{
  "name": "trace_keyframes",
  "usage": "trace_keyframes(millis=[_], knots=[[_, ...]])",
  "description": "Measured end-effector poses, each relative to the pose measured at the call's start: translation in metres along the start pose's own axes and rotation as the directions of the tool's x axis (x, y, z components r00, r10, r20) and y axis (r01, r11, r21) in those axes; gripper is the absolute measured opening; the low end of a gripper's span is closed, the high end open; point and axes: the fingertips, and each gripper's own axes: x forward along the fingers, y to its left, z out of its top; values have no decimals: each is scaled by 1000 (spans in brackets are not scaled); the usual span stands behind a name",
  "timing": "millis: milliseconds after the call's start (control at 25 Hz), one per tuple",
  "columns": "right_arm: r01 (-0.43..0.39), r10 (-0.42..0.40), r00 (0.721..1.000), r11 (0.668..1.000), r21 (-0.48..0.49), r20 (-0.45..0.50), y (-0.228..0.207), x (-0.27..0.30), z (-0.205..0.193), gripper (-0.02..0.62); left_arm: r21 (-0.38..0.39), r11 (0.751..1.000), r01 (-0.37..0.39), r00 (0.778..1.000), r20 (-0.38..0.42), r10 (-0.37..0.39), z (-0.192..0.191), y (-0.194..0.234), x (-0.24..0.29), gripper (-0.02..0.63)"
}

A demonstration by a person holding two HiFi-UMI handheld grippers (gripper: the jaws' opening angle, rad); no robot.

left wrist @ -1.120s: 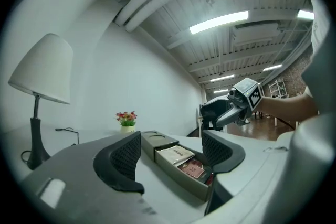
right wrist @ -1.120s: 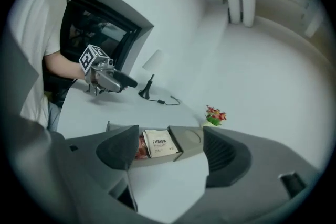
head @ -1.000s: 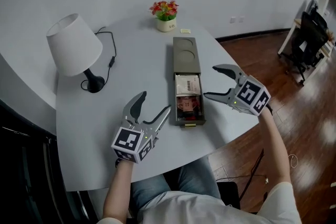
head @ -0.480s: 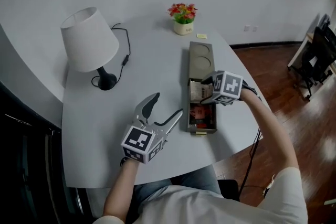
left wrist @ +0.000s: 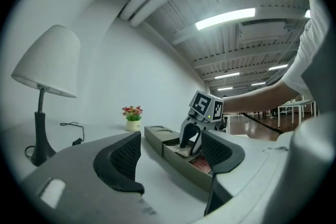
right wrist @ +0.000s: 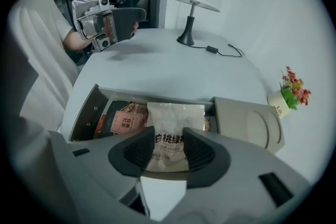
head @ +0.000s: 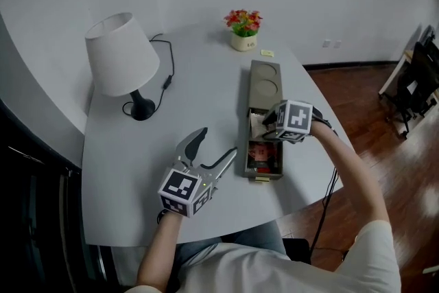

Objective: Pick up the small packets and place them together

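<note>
lamp [head: 122,55] stands at the left of the table [head: 137,175]. left gripper [head: 217,145] hovers near the front edge, jaws spread wide with nothing between them. flower pot [head: 243,31] sits at the far edge. the long box [head: 265,79] lies with its drawer open, a red packet [head: 259,153] inside. right gripper [right wrist: 169,148] points down into the drawer; its jaws have just been closing and pinch the white packet [right wrist: 173,118].

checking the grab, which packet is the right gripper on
The white packet: the right gripper has just been closing its jaws on it; the red packet lies beside it.
</note>
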Motion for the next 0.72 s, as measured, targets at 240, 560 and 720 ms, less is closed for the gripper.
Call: trace_keyframes(millis=[240,560,720], knots=[[49,-45,997,996,-72,57,4,-35,17,155,-22,1000,3,1000,1,-3,-1,-2,2,353],[238,-241,956,971,35,166,-68,-71,30,153,-48,999,-8,1000,9,8,-2,6,2,348],[264,-266,950,964,33,162,-110,-58,22,153,-52,999,-15,1000,1,15,-4,11,0,349]])
